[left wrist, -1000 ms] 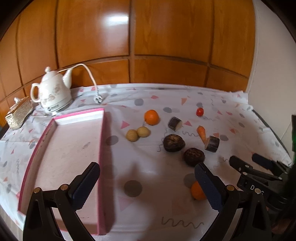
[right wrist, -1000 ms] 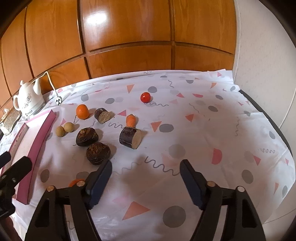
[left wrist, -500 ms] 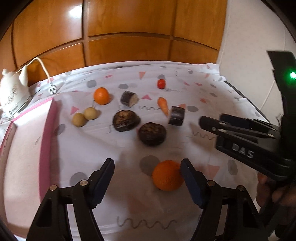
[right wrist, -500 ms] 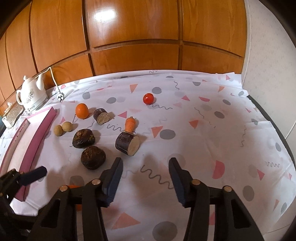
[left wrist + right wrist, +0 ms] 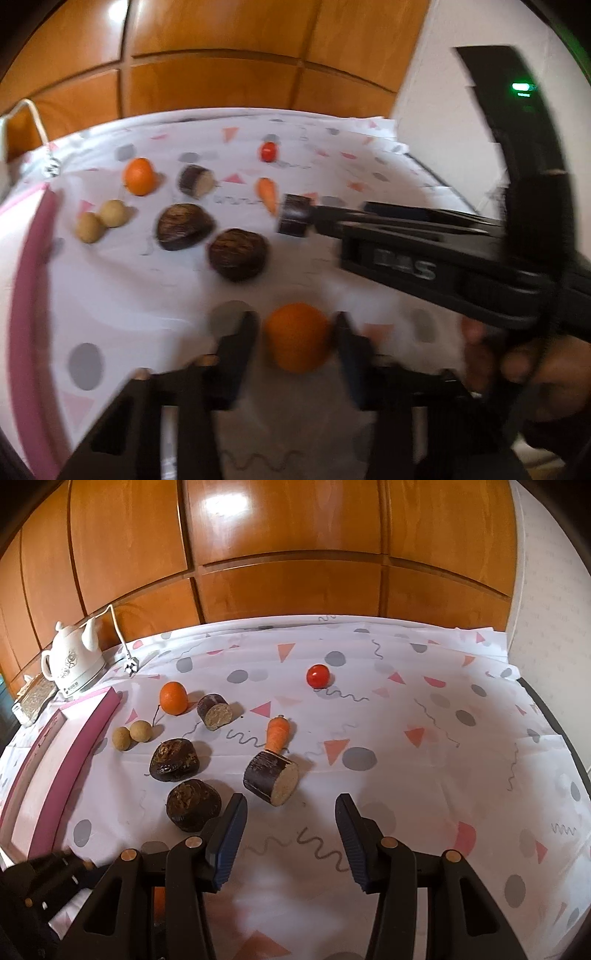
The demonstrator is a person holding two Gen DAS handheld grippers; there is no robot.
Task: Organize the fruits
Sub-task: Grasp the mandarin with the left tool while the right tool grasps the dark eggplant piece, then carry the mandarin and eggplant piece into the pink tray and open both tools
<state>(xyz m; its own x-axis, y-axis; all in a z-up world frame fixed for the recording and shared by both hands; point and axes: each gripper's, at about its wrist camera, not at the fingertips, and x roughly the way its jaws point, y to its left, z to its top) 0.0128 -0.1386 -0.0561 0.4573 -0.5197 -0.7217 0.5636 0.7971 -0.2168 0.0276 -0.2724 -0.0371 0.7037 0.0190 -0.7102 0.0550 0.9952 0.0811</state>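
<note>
While the left wrist view is motion-blurred, the main facts read fine. Left hand-held gripper (image 5: 295,317) has just been closing, with the big orange (image 5: 297,341) sitting between its fingers on the surface (image 5: 147,314), well right of the pink tray (image 5: 27,295). Pads are right at the orange's sides. Blur hides whether they actually press, so I cannot tell if it is gripped.

Right hand-held gripper (image 5: 343,212) comes in from the side away from the tray, with a hand (image 5: 535,369) on its handle. Its tips are just beside a dark cut cylinder (image 5: 294,219); contact is unclear.

Between that cylinder and the tray: two dark brown lumps (image 5: 236,254), two small tan balls (image 5: 99,221), a small orange (image 5: 138,176), a second cut cylinder (image 5: 195,181). Carrot (image 5: 267,192) and cherry tomato (image 5: 268,152) lie farther from the tray.

Right wrist view, sharp: the right hand-held gripper's jaws stand apart after narrowing in the last second. Only bare patterned cloth is between them, nothing held. The dark cut cylinder lies just ahead of the tips, not touching, on the tray side of centre. The carrot's thick end touches it.

A white kettle (image 5: 72,664) stands past the tray's far end. The left hand-held gripper shows as a blurred black shape near the tray's near end. A sliver of the big orange shows there, behind the right gripper's frame.
</note>
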